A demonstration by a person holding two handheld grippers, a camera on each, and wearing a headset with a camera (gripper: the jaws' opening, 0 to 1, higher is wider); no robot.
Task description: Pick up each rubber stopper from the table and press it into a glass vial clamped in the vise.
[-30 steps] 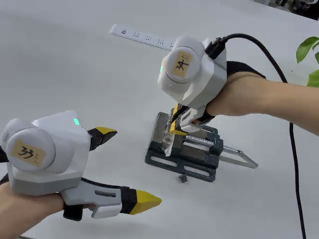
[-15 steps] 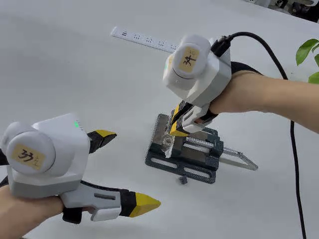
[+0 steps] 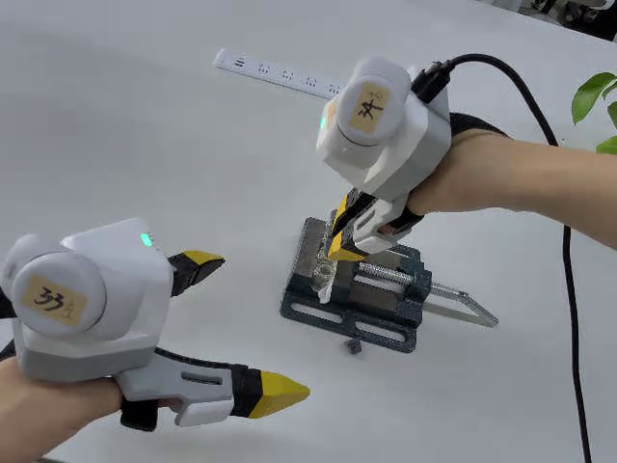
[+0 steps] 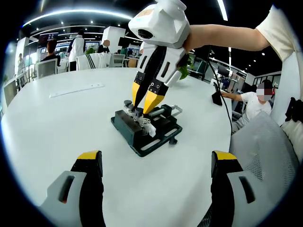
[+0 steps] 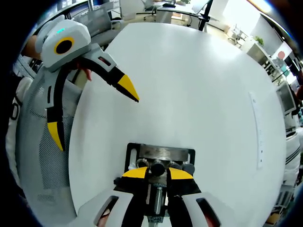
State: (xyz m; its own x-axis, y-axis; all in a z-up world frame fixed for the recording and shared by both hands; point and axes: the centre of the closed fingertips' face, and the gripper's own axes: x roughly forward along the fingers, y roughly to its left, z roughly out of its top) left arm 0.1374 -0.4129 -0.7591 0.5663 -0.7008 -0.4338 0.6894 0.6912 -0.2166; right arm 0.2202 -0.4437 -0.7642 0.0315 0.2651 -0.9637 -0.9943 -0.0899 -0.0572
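A dark vise [image 3: 386, 323] [image 4: 154, 142] [image 5: 161, 152] stands mid-table with a clear glass vial [image 3: 323, 280] [image 4: 149, 128] clamped at its left end. My right gripper [image 3: 337, 253] [image 4: 142, 106] [image 5: 157, 174] points down just above the vial. Its jaws stand close together on a small dark rubber stopper [image 5: 157, 168]. Another dark stopper [image 3: 354, 345] lies on the table in front of the vise. My left gripper [image 3: 243, 326] [image 4: 156, 158] [image 5: 92, 116] is open and holds nothing, low at the near left, well apart from the vise.
A white power strip [image 3: 280, 72] [image 4: 75, 90] lies at the far side of the table. The vise's handle [image 3: 463, 304] sticks out to the right. A black cable [image 3: 569, 289] trails along the right edge, near green plant leaves [image 3: 598, 106].
My right gripper has lifted slightly and tipped more upright above the vial. The left gripper has hardly moved.
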